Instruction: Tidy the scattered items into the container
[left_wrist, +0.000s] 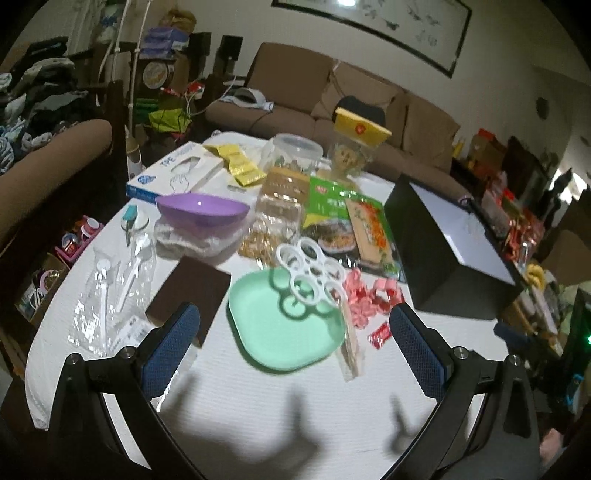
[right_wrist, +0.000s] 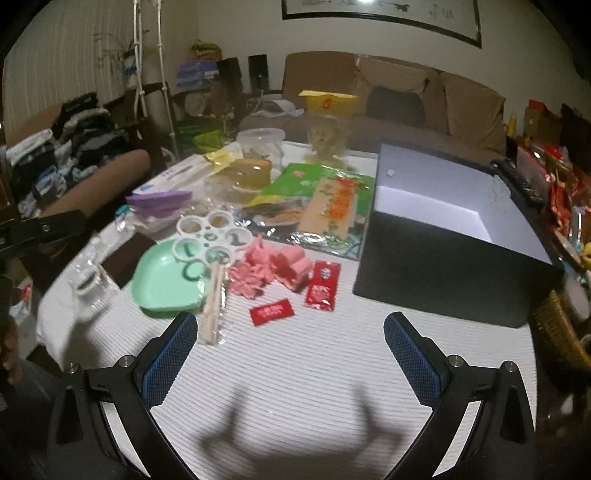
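A black box (left_wrist: 439, 258) with a white inside stands open at the table's right; it also shows in the right wrist view (right_wrist: 436, 266). Scattered items lie left of it: a mint plate (left_wrist: 284, 332) (right_wrist: 166, 284), a white ring holder (left_wrist: 310, 269) (right_wrist: 208, 236), pink wrapped sweets (left_wrist: 369, 299) (right_wrist: 269, 273), red sauce packets (right_wrist: 321, 284), a bag of toothpicks (right_wrist: 214, 310), a purple bowl (left_wrist: 201, 214) and green snack packs (left_wrist: 343, 221) (right_wrist: 317, 199). My left gripper (left_wrist: 295, 347) is open above the plate. My right gripper (right_wrist: 291, 354) is open over bare cloth.
A glove box (left_wrist: 173, 173), plastic jars (left_wrist: 295, 155), a brown pad (left_wrist: 192, 291) and bagged plastic spoons (left_wrist: 114, 288) lie on the white tablecloth (right_wrist: 295, 369). A brown sofa (left_wrist: 332, 92) stands behind. Cluttered shelves (right_wrist: 554, 184) stand right.
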